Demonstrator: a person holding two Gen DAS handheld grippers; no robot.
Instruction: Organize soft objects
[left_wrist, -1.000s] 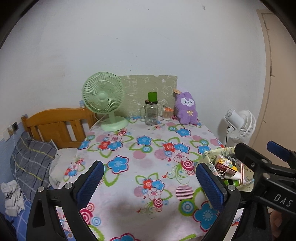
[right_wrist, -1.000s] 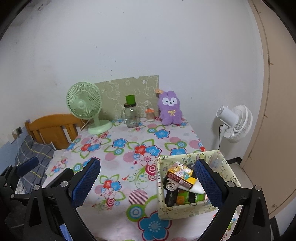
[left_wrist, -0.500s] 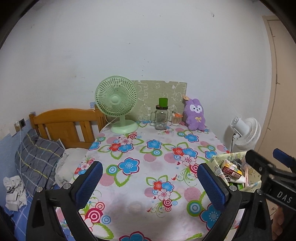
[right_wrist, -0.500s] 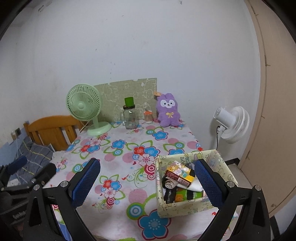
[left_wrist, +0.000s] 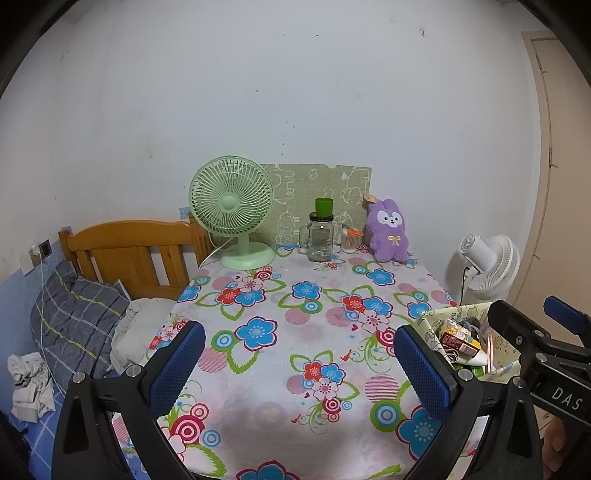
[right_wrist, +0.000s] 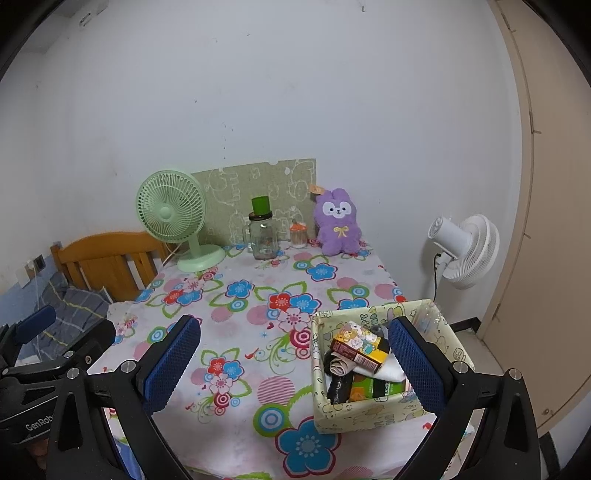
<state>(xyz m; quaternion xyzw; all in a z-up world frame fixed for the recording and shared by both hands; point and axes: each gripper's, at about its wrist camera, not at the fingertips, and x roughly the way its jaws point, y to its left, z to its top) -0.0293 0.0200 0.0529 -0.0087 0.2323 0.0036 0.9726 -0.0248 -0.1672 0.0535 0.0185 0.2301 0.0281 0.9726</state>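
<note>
Blue-padded fingers of the left gripper (left_wrist: 299, 363) are spread wide above the near part of the flowered tablecloth (left_wrist: 295, 295), and nothing is held between them. The right gripper (right_wrist: 293, 363) is likewise held wide apart and empty, with its right finger over the patterned storage box (right_wrist: 369, 415) at the table's near right corner. A purple plush rabbit (right_wrist: 338, 223) is seated upright at the far edge, against the wall, beside a small jar (right_wrist: 298, 232).
</note>
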